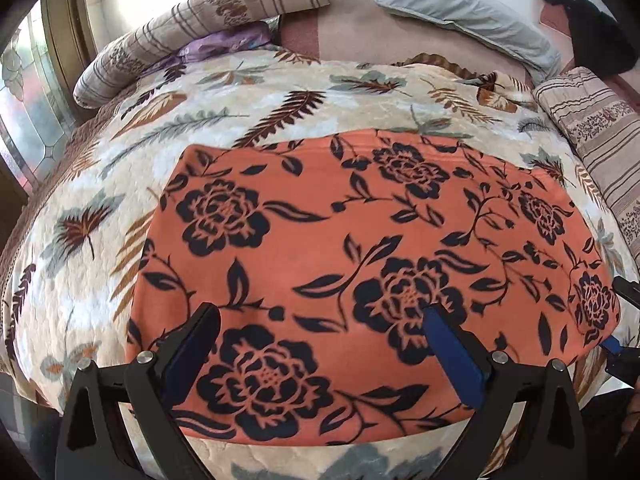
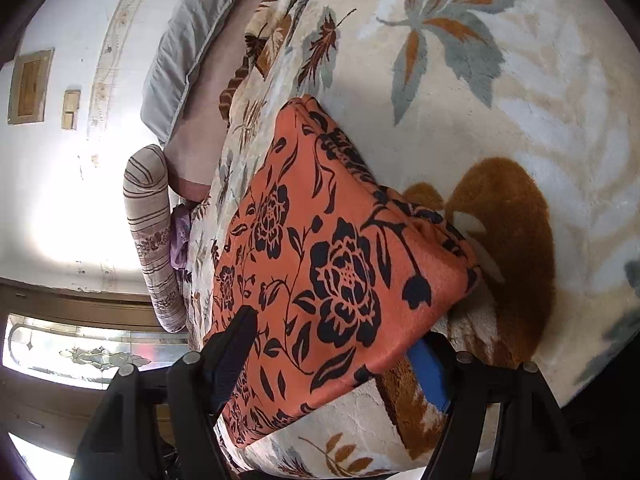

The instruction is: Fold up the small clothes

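An orange garment with black flowers (image 1: pixel 360 264) lies folded flat on the leaf-patterned blanket (image 1: pixel 120 168). My left gripper (image 1: pixel 320 320) is open and hovers over the garment's near half, holding nothing. In the right wrist view the garment (image 2: pixel 328 264) lies between the open fingers of my right gripper (image 2: pixel 336 332); one finger (image 2: pixel 236 344) is above the cloth and the blue-padded finger (image 2: pixel 428 372) is under its near corner. The right gripper also shows at the garment's right corner in the left wrist view (image 1: pixel 616 344).
A grey pillow (image 1: pixel 460 8), striped rolled bedding at the back left (image 1: pixel 192 28) and the right (image 1: pixel 600 136), a purple cloth (image 1: pixel 224 42) and a black item (image 1: pixel 592 28) lie at the head of the bed. A window (image 1: pixel 24 120) is on the left.
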The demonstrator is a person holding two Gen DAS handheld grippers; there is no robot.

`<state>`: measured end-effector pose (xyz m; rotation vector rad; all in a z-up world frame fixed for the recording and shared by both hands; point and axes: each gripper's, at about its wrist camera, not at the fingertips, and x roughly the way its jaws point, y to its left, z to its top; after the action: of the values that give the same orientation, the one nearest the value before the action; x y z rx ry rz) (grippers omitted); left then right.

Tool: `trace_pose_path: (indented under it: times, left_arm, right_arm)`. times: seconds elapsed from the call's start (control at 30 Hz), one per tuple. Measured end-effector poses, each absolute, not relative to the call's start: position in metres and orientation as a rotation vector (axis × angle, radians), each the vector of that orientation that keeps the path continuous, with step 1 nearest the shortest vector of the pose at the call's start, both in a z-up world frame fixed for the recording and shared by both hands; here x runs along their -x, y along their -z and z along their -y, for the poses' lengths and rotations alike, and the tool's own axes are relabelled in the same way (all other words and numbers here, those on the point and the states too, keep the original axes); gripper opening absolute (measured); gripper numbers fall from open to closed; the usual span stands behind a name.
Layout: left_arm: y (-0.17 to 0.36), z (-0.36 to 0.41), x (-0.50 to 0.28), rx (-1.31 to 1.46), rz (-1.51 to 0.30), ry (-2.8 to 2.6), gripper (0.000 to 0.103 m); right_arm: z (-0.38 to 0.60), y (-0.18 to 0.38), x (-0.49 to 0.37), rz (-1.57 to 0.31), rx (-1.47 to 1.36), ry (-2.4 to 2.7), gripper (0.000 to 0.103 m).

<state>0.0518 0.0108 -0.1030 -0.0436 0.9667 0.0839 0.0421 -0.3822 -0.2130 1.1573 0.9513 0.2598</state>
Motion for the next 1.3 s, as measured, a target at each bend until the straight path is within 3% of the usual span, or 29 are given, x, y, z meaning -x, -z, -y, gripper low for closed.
trace_pose_path:
  times: [0.23, 0.4, 0.97, 1.07, 1.13, 1.2, 1.3]
  left_arm:
    - [0.102, 0.011, -0.063, 0.027, -0.962, -0.077, 0.102]
    - [0.133, 0.027, -0.076, -0.023, -1.045, -0.067, 0.102]
    - [0.141, 0.022, -0.077, 0.007, -1.004, -0.048, 0.102]
    - [0.141, 0.022, -0.075, 0.008, -1.003, -0.047, 0.102]
    - [0.141, 0.021, -0.075, 0.007, -1.005, -0.047, 0.102]
    - [0.14, 0.02, -0.075, 0.008, -1.009, -0.044, 0.102]
    - [0.139, 0.018, -0.077, 0.019, -1.016, -0.042, 0.102]
  right_arm:
    - [0.379, 0.216, -0.05, -0.93, -1.152, -0.247, 0.076]
    - [0.379, 0.215, -0.053, -0.927, -1.138, -0.229, 0.076]
    - [0.37, 0.2, -0.066, -0.913, -0.997, -0.087, 0.076]
    - [0.364, 0.198, -0.071, -0.91, -0.966, -0.092, 0.072]
    - [0.361, 0.203, -0.075, -0.935, -0.94, -0.078, 0.054]
    - [0.362, 0.206, -0.075, -0.937, -0.932, -0.063, 0.044]
    - [0.364, 0.206, -0.073, -0.938, -0.927, -0.069, 0.042]
